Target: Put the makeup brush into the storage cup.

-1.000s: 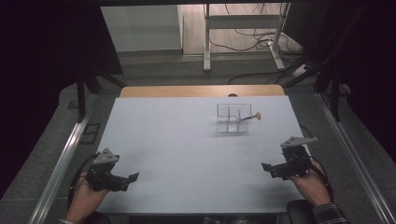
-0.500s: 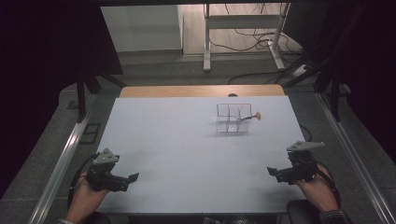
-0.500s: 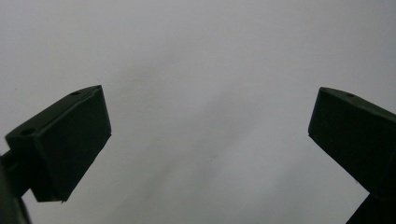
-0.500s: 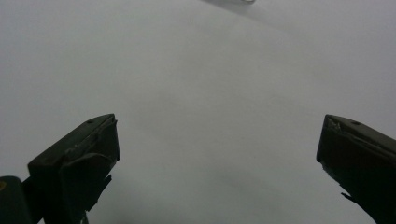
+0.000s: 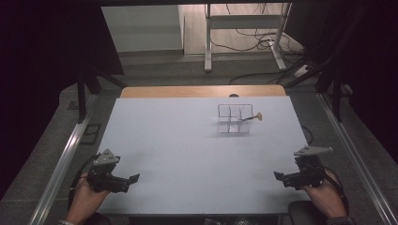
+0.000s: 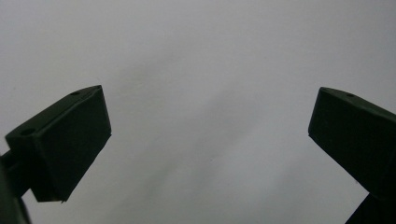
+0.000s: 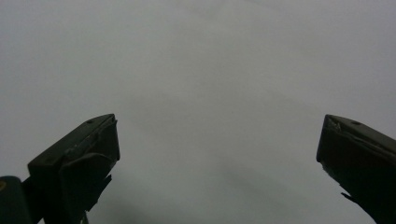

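A pale grey-white table [image 5: 187, 154] seen from above, with a person seated at its near edge and holding a two-jaw gripper in each hand. The left gripper [image 5: 133, 178] sits at the near left corner of the table, gripped by the person's left hand [image 5: 87, 199], with its black jaws pointing inward toward the middle of the table. The right gripper [image 5: 278, 176] sits at the near right corner, held by the person's right hand [image 5: 324, 197], with its jaws pointing inward the opposite way, so the two grippers face one another and are well apart. A flat grey three-cornered plate tops each gripper. In the left gripper view, the left gripper [image 6: 210, 140] has its two black jaws spread wide apart, with bare table surface between them and nothing held. In the right gripper view, the right gripper [image 7: 217, 149] likewise has its jaws spread wide, with bare table between them and nothing in their grasp. Far ahead of both sets of jaws, toward the far right part of the table, stands a small clear divided organizer [image 5: 234, 119], its thin walls forming several compartments. A slim dark-handled tool with a tan tip [image 5: 251, 117] leans out of it toward the right, its tip sticking out past the organizer's right wall; which compartment holds it cannot be made out. The organizer is well apart from both grippers, nearer to the right one.
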A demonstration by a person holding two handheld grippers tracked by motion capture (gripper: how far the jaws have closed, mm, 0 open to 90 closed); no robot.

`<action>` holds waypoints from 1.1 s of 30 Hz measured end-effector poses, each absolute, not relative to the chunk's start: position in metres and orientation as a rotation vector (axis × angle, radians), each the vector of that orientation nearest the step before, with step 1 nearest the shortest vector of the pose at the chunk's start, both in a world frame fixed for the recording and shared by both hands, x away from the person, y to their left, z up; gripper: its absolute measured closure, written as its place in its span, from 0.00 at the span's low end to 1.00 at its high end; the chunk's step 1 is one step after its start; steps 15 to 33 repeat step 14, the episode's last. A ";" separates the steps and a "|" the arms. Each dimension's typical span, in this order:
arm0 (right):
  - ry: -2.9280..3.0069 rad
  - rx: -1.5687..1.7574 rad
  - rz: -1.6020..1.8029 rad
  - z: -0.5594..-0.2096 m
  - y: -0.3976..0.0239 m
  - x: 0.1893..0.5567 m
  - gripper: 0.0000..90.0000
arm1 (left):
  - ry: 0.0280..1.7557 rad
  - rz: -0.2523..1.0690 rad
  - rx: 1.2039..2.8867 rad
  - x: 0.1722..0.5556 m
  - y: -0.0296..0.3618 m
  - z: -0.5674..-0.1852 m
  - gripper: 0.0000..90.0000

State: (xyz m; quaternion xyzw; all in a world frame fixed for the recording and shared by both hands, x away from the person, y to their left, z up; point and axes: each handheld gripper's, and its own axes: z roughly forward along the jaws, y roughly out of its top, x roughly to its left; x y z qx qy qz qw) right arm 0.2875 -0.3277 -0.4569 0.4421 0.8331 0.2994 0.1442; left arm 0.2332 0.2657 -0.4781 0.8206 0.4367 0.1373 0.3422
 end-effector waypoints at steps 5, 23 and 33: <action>2.401 1.299 0.854 -0.460 -0.332 0.285 0.00 | 1.136 0.356 2.132 0.233 0.266 -0.478 0.00; 2.405 1.309 0.846 -0.462 -0.335 0.284 0.00 | 1.134 0.356 2.133 0.234 0.265 -0.478 0.00; 2.405 1.309 0.846 -0.462 -0.335 0.284 0.00 | 1.134 0.356 2.133 0.234 0.265 -0.478 0.00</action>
